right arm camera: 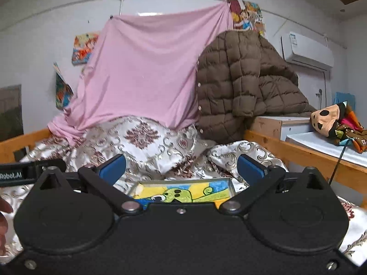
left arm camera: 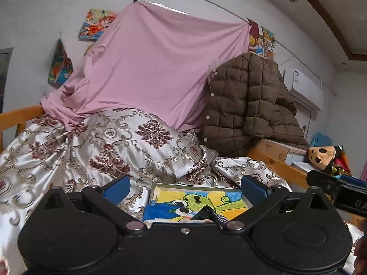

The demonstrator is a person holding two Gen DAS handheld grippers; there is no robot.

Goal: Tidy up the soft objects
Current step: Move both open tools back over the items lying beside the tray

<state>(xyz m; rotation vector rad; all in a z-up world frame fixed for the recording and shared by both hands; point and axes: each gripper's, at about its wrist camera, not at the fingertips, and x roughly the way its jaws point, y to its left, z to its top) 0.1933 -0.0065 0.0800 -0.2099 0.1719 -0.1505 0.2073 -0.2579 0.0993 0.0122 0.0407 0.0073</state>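
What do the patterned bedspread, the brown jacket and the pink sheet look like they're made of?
Patterned bedspread: likely satin or similar woven fabric; it shines in the folds. Brown jacket: quilted, padded cloth, matte, stitched into puffy squares with snap buttons; the filling can't be told. Pink sheet: thin, matte, possibly cotton jersey; it hangs in soft drapes.

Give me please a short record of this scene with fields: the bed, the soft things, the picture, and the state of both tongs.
bed: wooden frame, covered by a shiny patterned quilt
pink sheet: hangs on the wall, lower edge on the quilt
brown jacket: heaped at the right of the sheet
plush toy: on the white surface, right
picture: framed cartoon, lies on the quilt
left tongs: open, holding nothing
right tongs: open, holding nothing
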